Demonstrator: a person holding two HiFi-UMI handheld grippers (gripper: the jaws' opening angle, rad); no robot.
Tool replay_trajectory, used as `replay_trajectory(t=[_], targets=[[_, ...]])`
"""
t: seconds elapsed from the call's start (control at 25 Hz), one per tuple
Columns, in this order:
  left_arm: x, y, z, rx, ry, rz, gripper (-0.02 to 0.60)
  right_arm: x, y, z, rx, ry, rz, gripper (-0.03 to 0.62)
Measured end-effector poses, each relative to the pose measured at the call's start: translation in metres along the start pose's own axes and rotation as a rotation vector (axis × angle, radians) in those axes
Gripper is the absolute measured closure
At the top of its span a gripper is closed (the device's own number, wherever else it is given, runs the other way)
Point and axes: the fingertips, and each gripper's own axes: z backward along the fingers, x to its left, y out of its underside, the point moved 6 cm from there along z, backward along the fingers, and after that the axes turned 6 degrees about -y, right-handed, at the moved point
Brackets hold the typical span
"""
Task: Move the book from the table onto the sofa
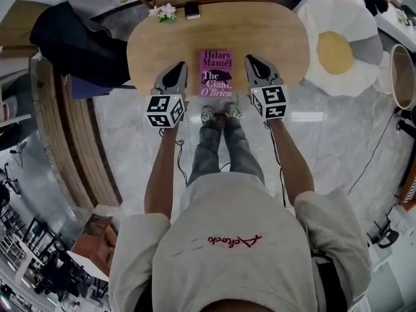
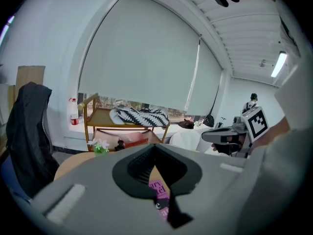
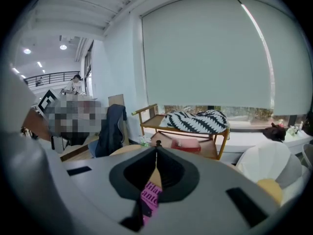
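At far left a dark jacket (image 1: 71, 41) hangs over a chair beside the round wooden table (image 1: 273, 38). The left gripper (image 1: 178, 65) is held over the table's near edge, just left of the book (image 1: 216, 73). Its jaws are pressed together with nothing between them, as the left gripper view shows; the pink cover is visible below the closed tips there. The book lies flat and cover up at the middle of the near edge, between the two grippers and touching neither, as far as the head view shows. A small bunch of flowers (image 1: 164, 12) and a dark phone-like object (image 1: 192, 10) sit at the table's far edge. Beyond them stands a wooden cart (image 2: 98, 116) with a black-and-white striped cloth (image 2: 139, 116) on top. The right gripper (image 1: 251, 58) hovers just right of the book, its jaws likewise closed and empty. Farther right, on the floor, is a cushion (image 1: 338, 47) shaped like a fried egg.
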Motion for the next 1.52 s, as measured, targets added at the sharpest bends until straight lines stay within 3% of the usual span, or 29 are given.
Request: replay_trajectory(t=[0.2, 0.68, 1.0, 1.24, 1.36, 1.4, 1.44, 1.52], targets=[[0.002, 0.05, -0.004, 0.087, 0.011, 0.031, 0.572, 0.007, 0.047, -0.005, 0.068, 0.005, -0.061, 0.584], [0.028, 0.137, -0.034, 0.196, 0.013, 0.053, 0.572, 0.009, 0.15, -0.028, 0.184, 0.008, -0.155, 0.585], [0.03, 0.194, -0.056, 0.257, 0.006, 0.111, 0.572, 0.017, 0.209, -0.046, 0.257, -0.054, -0.19, 0.583], [0.031, 0.228, -0.07, 0.311, 0.03, 0.169, 0.572, 0.021, 0.238, -0.057, 0.267, -0.079, -0.28, 0.583], [0.033, 0.243, -0.077, 0.343, 0.033, 0.193, 0.533, 0.022, 0.248, -0.067, 0.271, -0.119, -0.344, 0.581], [0.033, 0.248, -0.08, 0.355, 0.036, 0.204, 0.487, 0.021, 0.251, -0.071, 0.277, -0.132, -0.364, 0.55], [0.034, 0.253, -0.084, 0.367, 0.04, 0.214, 0.45, 0.021, 0.255, -0.076, 0.286, -0.141, -0.382, 0.458], [0.034, 0.261, -0.091, 0.388, 0.052, 0.228, 0.417, 0.019, 0.263, -0.086, 0.305, -0.15, -0.408, 0.417]])
